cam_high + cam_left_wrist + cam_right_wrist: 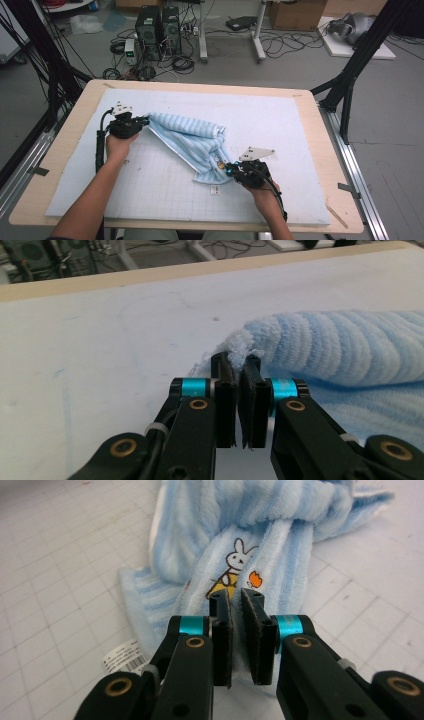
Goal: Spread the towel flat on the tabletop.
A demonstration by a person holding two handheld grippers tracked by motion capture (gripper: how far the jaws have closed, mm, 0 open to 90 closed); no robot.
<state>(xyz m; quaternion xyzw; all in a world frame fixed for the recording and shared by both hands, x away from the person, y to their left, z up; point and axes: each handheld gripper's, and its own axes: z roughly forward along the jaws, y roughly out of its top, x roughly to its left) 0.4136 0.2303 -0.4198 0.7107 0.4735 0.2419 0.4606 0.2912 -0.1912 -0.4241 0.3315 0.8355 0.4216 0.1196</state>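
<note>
A person at the table works a light-blue striped towel [192,142] with two hand-held grippers, each clamped on an opposite end of the cloth. The left gripper [145,120], toward the far left part of the blue mat [300,125], has its jaws pinched nearly together on a frayed corner of the towel [345,347], which bulges in thick ribbed folds just beyond the pads. The right gripper [227,169], nearer the mat's front edge and right of centre, is closed to a narrow slit over the towel's hem [260,540], just below a small printed rabbit [231,562] and an orange mark; a white care label [122,657] lies flat on the grid beside it. The towel runs diagonally between the two grippers, bunched and twisted in the middle rather than flat. By the look of it, the step in hand is pulling the cloth out by two corners to spread it; the next move would call for drawing the grippers apart evenly, keeping both grips firm so the twist falls open.
</note>
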